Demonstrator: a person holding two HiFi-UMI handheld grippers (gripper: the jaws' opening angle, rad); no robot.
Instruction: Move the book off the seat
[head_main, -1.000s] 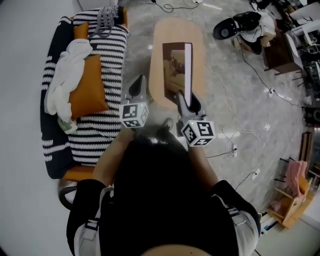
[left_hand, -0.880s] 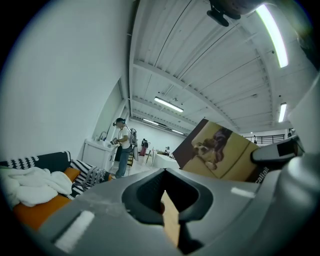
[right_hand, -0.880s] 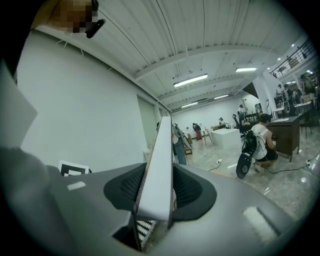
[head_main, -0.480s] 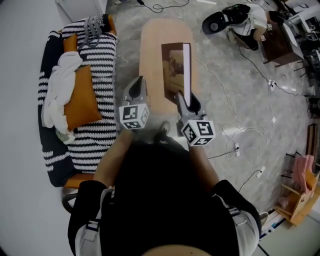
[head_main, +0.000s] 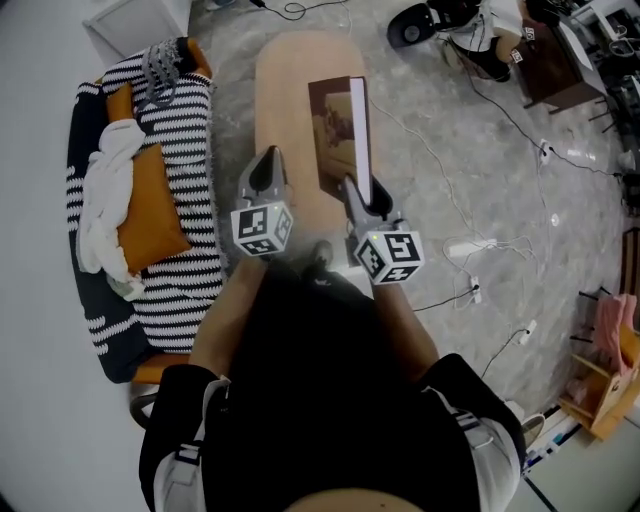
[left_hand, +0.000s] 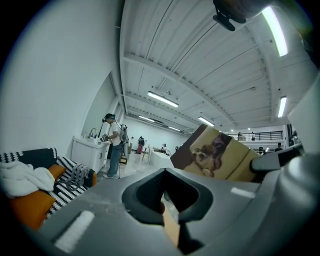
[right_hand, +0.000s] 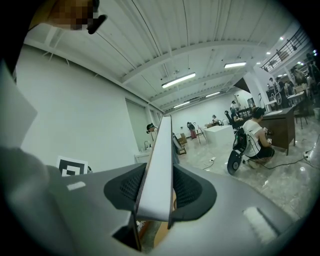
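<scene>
The book (head_main: 335, 135), brown-covered with a dog picture, hangs in the air over the right half of the oval wooden table (head_main: 285, 90). My right gripper (head_main: 358, 192) is shut on its near lower edge. In the right gripper view the book's white page edge (right_hand: 159, 165) stands upright between the two dark pads of the right gripper (right_hand: 159, 200). My left gripper (head_main: 265, 165) floats beside it over the table's left part, open and empty. The left gripper view shows the left gripper (left_hand: 170, 202) with the book's cover (left_hand: 220, 155) off to its right.
The striped sofa (head_main: 185, 230) lies at the left with an orange cushion (head_main: 150, 215) and a white cloth (head_main: 100, 195) on it. Cables and a power strip (head_main: 470, 247) cross the floor on the right. A scooter (head_main: 415, 22) stands beyond, a wooden rack (head_main: 605, 385) at far right.
Sofa and table have slid to the left in the head view as both grippers travel level with the book. The right grip on the book is unchanged.
</scene>
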